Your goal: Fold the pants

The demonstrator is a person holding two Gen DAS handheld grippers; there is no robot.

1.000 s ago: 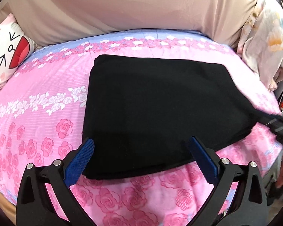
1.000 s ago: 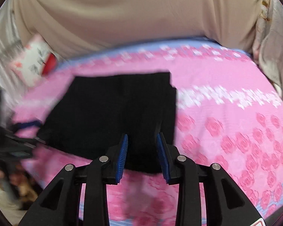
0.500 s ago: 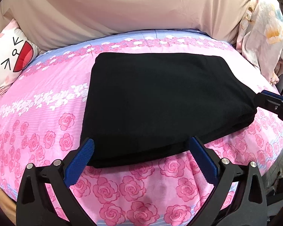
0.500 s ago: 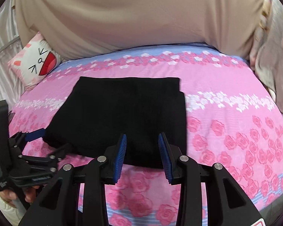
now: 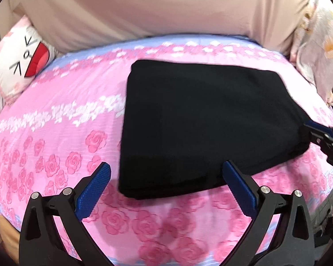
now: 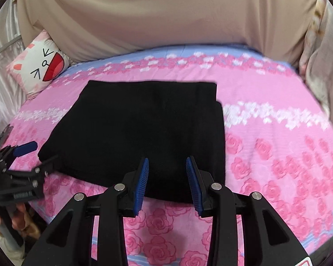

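The black pants lie folded into a flat rectangle on the pink rose-print bed sheet; they also show in the right wrist view. My left gripper is open wide and empty, hovering just above the near edge of the fold. My right gripper is open with a narrower gap, empty, above the near right part of the fold. Each gripper also shows in the other's view, the right one at the fold's right corner and the left one at its left corner.
A white cat-face pillow lies at the bed's far left. A beige cover hangs behind the bed. Floral fabric is piled at the far right. The bed's near edge runs below the grippers.
Both grippers have drawn back and risen slightly from the folded pants. The fold itself has stayed flat and in place.
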